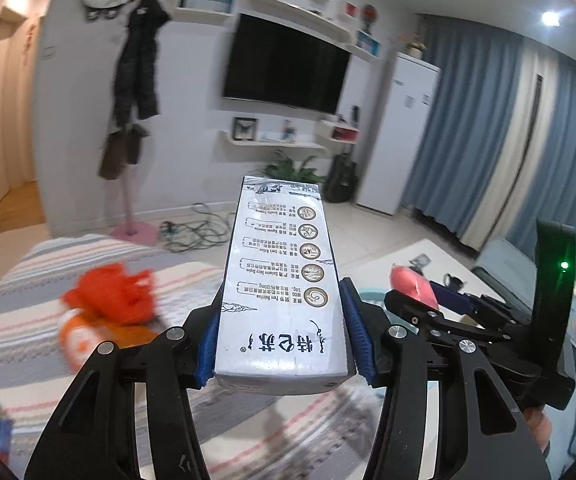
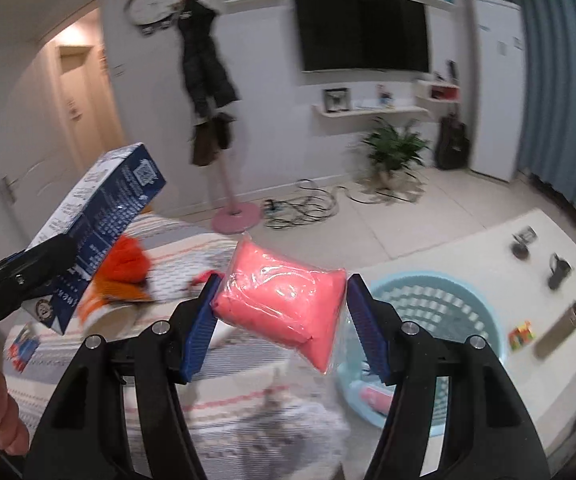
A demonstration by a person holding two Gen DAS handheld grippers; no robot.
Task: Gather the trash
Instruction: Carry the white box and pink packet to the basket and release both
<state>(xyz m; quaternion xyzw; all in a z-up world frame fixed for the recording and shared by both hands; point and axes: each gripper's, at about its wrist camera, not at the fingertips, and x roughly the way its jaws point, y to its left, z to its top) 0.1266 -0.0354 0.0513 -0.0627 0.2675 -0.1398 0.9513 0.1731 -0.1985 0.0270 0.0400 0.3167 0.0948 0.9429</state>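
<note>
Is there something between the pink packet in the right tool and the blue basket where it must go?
Nothing visible stands in the way. The right tool holds the pink packet in the air, and the blue basket lies just to its right, with its mouth open. The milk carton is far to the left.

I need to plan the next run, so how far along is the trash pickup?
Partly done: the light blue basket already holds a pink item at its bottom. In hand: the left gripper clamps a milk carton, and the right gripper clamps a pink plastic-wrapped packet; neither is over the basket yet. Left: orange packaging lies on the striped cover.
</note>
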